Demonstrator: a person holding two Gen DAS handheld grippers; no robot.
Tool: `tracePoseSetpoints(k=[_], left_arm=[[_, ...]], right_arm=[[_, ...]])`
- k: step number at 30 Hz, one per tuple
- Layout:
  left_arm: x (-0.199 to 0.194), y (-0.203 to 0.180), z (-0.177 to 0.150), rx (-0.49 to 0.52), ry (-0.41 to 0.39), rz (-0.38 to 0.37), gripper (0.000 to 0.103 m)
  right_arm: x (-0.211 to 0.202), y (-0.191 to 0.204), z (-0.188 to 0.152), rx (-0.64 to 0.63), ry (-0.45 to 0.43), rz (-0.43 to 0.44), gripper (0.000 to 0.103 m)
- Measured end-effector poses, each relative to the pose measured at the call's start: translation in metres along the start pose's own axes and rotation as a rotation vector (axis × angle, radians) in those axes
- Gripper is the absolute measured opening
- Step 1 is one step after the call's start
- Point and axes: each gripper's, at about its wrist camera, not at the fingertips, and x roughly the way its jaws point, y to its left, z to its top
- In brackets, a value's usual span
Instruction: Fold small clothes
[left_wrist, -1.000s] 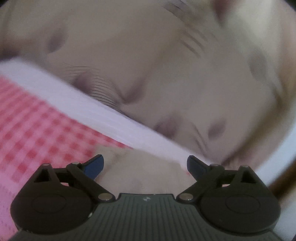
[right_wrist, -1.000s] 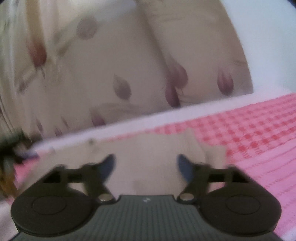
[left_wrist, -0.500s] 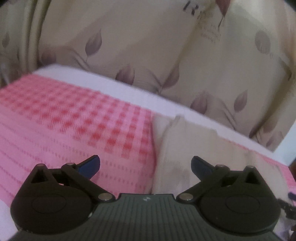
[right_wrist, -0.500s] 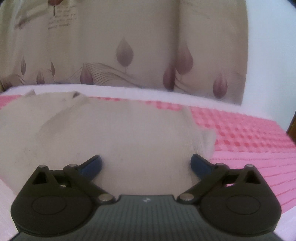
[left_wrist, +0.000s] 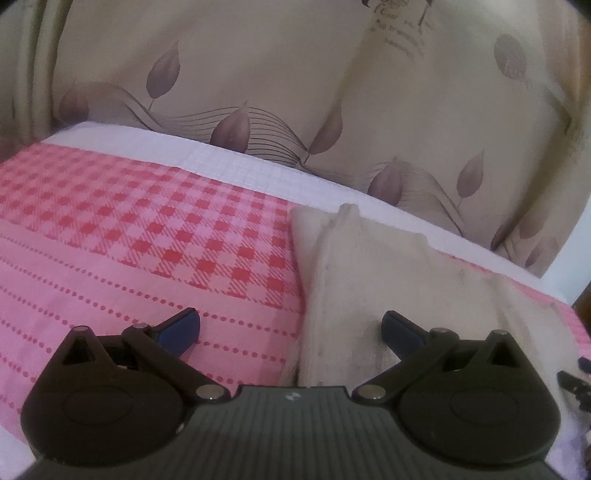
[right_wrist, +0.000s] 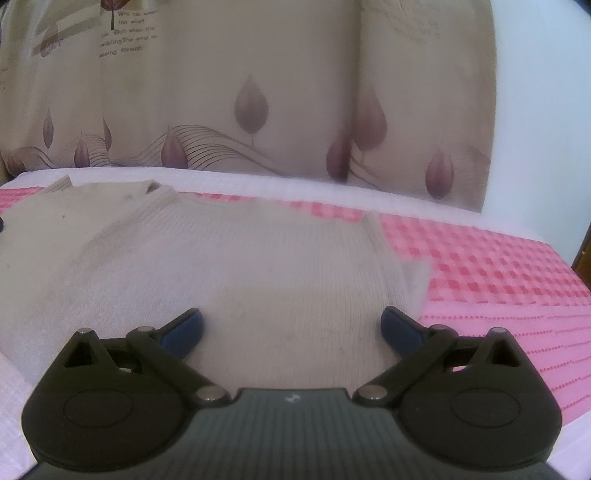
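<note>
A small beige ribbed-knit garment (right_wrist: 229, 266) lay flat on a pink-and-red checked bedcover with dotted pink stripes (left_wrist: 140, 229). Its knit showed fine vertical ribs and a few faint dark specks, its far edge was rumpled into a low fold near the white border of the cover, and a narrow flap stuck out along its right side in the right wrist view. From the left wrist view the same garment (left_wrist: 369, 280) reached away from the camera, its left edge straight against the checks. Behind the bed hung a cream curtain printed with mauve leaves and thin wavy lines (right_wrist: 258, 92).

The left gripper (left_wrist: 290, 326) had just finished opening; its blue-tipped jaws stood wide, gripping nothing, one tip over the bedcover and the other over the garment. The right gripper (right_wrist: 291, 326) had likewise just opened wide and held nothing, both tips above the garment's near part.
</note>
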Motion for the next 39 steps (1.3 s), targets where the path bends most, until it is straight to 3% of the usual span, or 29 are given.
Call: tracePoseSetpoints(k=[8,21,28,39], left_arm=[[0.003,-0.011,-0.004,0.087,0.018,0.033,0.103],[0.001,-0.007,-0.005,0.072,0.008,0.023,0.103],[0.002,-0.013,-0.005,0.101,0.018,0.034,0.103],[0.003,-0.013,-0.006,0.115,0.023,0.044,0.103]], right_arm=[[-0.001,0.002,-0.001,-0.011,-0.002,-0.027,0.103],[-0.004,0.011,-0.001,-0.023,-0.004,-0.07,0.103],[-0.001,0.002,0.0,0.015,0.007,-0.034,0.103],[-0.001,0.009,0.001,0.004,0.011,-0.062,0.103]])
